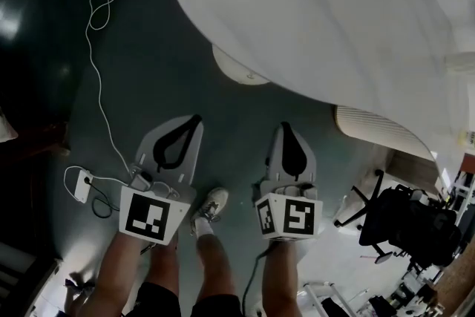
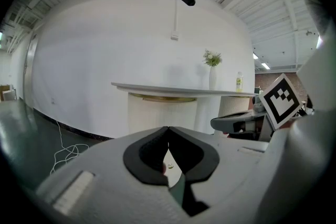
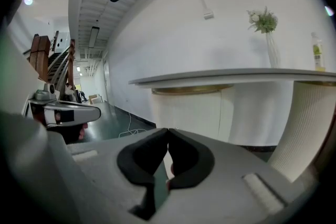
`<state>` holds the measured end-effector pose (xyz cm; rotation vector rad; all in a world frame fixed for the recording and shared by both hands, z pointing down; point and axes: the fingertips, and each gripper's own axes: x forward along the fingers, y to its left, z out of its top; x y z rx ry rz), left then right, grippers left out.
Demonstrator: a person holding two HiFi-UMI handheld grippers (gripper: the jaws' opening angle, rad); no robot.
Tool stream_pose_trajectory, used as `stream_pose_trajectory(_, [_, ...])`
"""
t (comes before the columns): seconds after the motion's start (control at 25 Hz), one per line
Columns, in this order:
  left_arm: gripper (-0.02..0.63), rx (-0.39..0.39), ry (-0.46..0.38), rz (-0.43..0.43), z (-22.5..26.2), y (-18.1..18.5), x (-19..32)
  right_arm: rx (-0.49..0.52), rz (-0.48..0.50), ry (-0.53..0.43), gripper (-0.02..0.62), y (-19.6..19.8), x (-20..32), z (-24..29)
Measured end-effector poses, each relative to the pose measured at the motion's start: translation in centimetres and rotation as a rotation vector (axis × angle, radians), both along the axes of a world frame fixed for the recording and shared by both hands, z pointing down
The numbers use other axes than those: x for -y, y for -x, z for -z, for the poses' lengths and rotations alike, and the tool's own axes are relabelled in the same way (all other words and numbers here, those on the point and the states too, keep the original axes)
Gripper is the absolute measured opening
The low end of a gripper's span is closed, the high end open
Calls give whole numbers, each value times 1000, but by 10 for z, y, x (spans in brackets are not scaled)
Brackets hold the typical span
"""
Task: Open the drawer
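Note:
No drawer shows in any view. In the head view my left gripper (image 1: 194,117) and right gripper (image 1: 285,125) hang side by side over the dark floor, just short of a round white table (image 1: 312,18). Both have their black pads touching at the tips, shut with nothing between them. The left gripper view looks past its shut jaws (image 2: 168,128) at the table (image 2: 178,91) and its pale pedestal, with the right gripper (image 2: 236,122) beside it. The right gripper view shows its shut jaws (image 3: 168,130), the same table (image 3: 236,77) and the left gripper (image 3: 68,113).
A vase of flowers (image 2: 212,68) and a bottle (image 2: 239,81) stand on the table. A white cable (image 1: 100,48) runs across the floor to a power adapter (image 1: 82,184). A ribbed white column (image 1: 371,126) and a black office chair (image 1: 404,223) stand at the right. My shoe (image 1: 211,208) is between the grippers.

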<state>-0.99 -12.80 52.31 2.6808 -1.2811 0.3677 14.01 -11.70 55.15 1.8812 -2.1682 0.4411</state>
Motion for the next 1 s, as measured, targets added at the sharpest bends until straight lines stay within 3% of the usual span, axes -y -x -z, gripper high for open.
stream_pose_trajectory(0.24, [11,-4,22,-1,-42,5,2,-30,-1,21,5,3,7,-39])
stream_pose_trajectory(0.52, [11,-4,28,-10,-58,7,15,-62,-43,11,6,-2,42,-50])
stream_pose_trajectory(0.84, [11,1,34,2,-62,18,30,-73,-50,48,169,6,88,-63])
stream_pose_trajectory(1.0, [11,0,42,14,-66,25,34,-81,-66,73,184,7,100,-74])
